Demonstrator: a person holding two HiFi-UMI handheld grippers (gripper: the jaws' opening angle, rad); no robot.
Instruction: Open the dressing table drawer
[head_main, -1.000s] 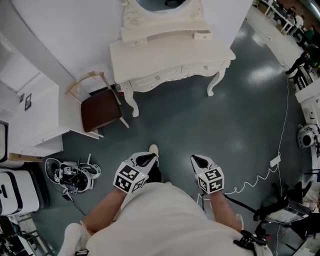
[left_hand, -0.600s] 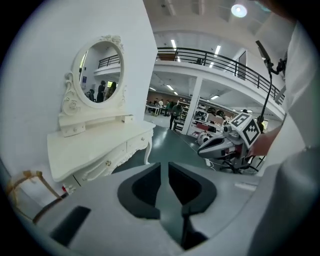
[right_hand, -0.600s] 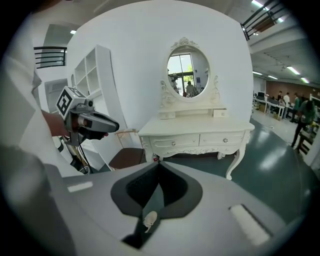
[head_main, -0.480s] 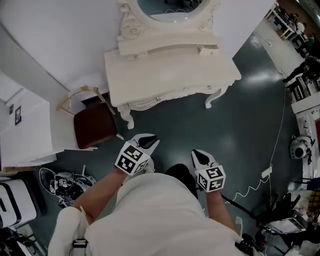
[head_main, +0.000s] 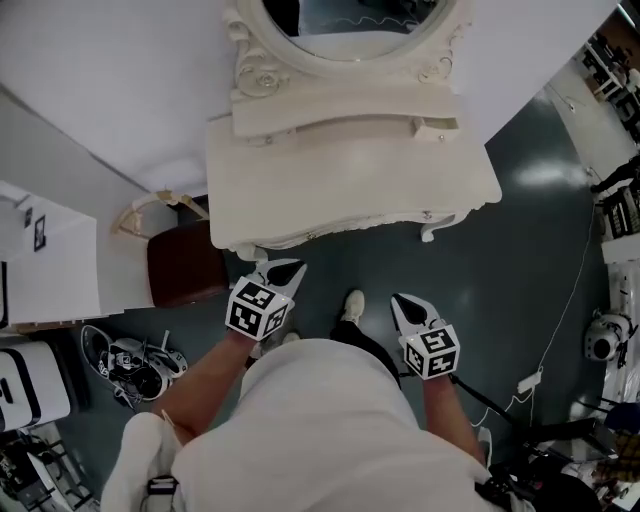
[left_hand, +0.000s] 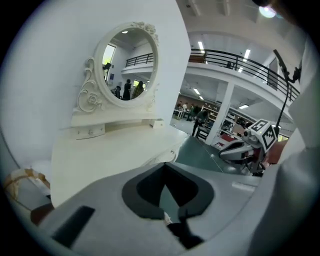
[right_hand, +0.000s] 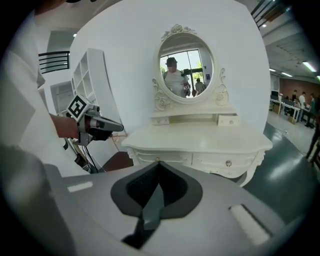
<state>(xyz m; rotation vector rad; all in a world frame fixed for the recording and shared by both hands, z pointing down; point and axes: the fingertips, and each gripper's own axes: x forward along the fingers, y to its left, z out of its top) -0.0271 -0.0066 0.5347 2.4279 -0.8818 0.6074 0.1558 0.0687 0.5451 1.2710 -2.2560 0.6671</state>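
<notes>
Left gripper (head_main: 287, 268): lower centre-left of the head view, jaws closed tip to tip, holding nothing.
Right gripper (head_main: 404, 303): lower centre-right, jaws pressed together, empty.
Dressing table (head_main: 350, 180): upper centre, above both grippers.
Drawer (right_hand: 222, 162): under the tabletop's front edge, closed.
Chair (head_main: 185, 265): left of the table.

The dressing table (head_main: 350, 190) stands against the wall (head_main: 120, 80), mirror (head_main: 350, 15) at its back, a chair (head_main: 185, 265) beside its left end, the left gripper (head_main: 285, 268) and right gripper (head_main: 405, 305) before its front.
</notes>
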